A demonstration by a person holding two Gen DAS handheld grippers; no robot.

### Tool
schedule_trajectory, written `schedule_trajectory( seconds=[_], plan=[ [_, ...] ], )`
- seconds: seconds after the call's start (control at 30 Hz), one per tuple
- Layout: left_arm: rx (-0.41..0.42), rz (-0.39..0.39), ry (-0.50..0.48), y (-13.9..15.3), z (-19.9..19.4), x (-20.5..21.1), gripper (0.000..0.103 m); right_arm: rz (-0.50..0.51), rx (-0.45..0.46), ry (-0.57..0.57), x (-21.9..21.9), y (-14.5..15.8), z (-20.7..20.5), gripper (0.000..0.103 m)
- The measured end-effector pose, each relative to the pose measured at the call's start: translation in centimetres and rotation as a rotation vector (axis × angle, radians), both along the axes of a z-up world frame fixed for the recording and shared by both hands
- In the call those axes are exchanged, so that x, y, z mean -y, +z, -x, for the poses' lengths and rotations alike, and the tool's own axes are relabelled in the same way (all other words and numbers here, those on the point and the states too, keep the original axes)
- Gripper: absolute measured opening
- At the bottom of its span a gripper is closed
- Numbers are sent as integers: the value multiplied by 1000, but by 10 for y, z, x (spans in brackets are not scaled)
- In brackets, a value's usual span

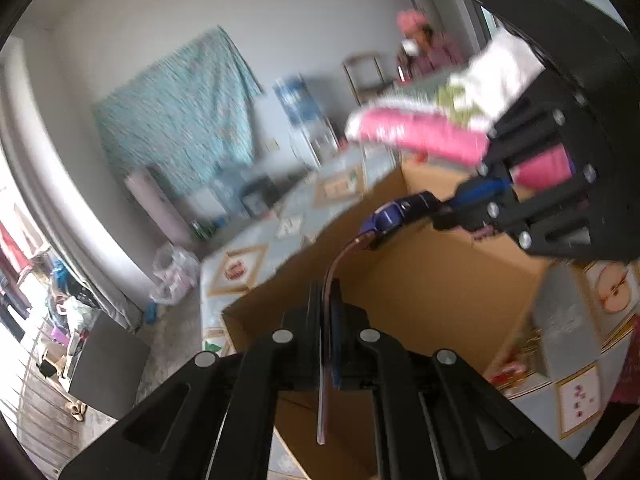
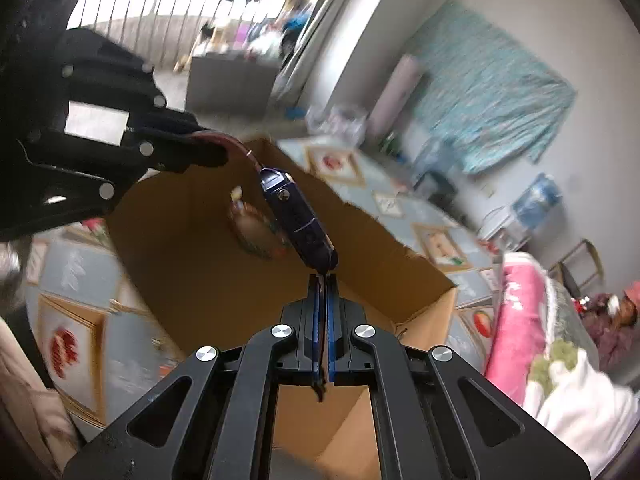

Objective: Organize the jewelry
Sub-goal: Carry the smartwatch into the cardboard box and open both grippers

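A wristwatch with a dark blue body (image 1: pixel 394 214) (image 2: pixel 296 216) and a thin brown strap (image 1: pixel 334 264) (image 2: pixel 236 146) hangs in the air between both grippers, above an open cardboard box (image 1: pixel 440 280) (image 2: pixel 192 248). My left gripper (image 1: pixel 329 298) (image 2: pixel 208 152) is shut on one end of the strap. My right gripper (image 2: pixel 323 280) (image 1: pixel 440 208) is shut on the other end, just past the blue body. A round, blurred object (image 2: pixel 256 232) lies inside the box. A pink and white sleeve (image 1: pixel 420 136) (image 2: pixel 520 320) shows behind the right gripper.
The box stands on a table with a pale blue patterned cloth (image 1: pixel 248 256) (image 2: pixel 360 176). A teal cloth (image 1: pixel 180 108) hangs on the far wall beside a water bottle (image 1: pixel 296 100). A seated person (image 2: pixel 616 312) is in the background. Both pictures are blurred.
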State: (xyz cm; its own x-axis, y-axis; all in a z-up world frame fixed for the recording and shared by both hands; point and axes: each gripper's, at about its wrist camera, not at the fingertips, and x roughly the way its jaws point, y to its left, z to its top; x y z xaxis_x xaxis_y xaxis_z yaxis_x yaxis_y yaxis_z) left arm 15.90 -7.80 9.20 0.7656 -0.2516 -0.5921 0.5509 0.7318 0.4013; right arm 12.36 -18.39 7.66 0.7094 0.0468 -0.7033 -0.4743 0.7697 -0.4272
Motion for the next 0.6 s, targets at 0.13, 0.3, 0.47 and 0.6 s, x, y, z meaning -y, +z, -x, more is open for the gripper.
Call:
schedule_trajectory(
  seconds=[0.13, 0.3, 0.47, 0.6],
  plan=[
    [-46, -124, -37, -23, -37, 17, 3, -31, -142, -25, 11, -18, -54, 1],
    [-12, -319, -122, -59, -54, 42, 3, -5, -234, -45, 19, -30, -99, 2],
    [54, -553, -197, -92, -56, 63, 3, 38, -264, -68, 25, -35, -124, 8],
    [-53, -593, -216, -102, -69, 68, 4, -12, -216, -89, 37, -23, -120, 8]
  ],
)
